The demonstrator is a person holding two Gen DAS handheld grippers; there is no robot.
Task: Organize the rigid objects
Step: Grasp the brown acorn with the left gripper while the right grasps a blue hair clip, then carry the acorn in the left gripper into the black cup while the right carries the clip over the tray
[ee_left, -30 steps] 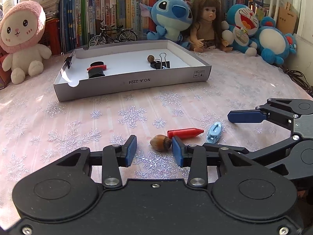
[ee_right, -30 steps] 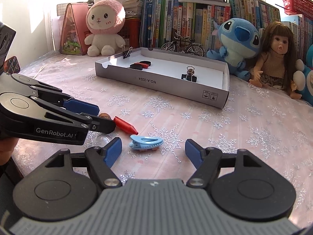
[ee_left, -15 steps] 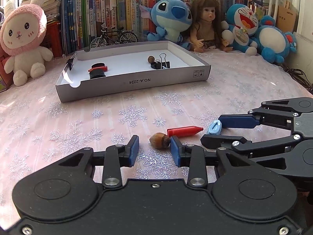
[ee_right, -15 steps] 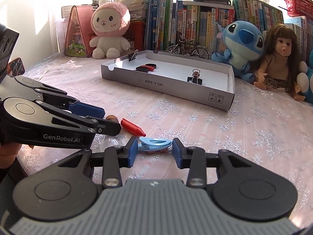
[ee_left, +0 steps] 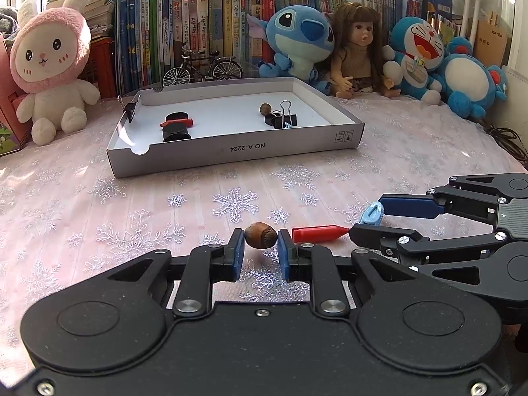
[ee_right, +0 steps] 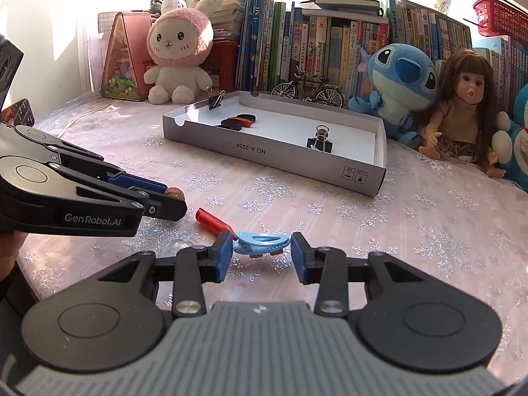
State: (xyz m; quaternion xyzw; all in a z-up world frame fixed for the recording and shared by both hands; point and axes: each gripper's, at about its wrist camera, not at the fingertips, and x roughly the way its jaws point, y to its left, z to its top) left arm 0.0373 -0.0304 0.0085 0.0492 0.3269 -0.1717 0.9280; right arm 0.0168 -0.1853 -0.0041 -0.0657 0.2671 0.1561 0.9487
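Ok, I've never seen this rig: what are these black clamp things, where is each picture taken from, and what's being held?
No robot: a person holds a two-finger gripper in each hand, with a fisheye camera on each looking along its fingers. In the left wrist view the left gripper has just closed on a brown acorn. In the right wrist view the right gripper is shut on a light blue hair clip. A red crayon lies between them on the snowflake tablecloth. Behind sits the grey cardboard tray, already holding binder clips, black rings and another acorn.
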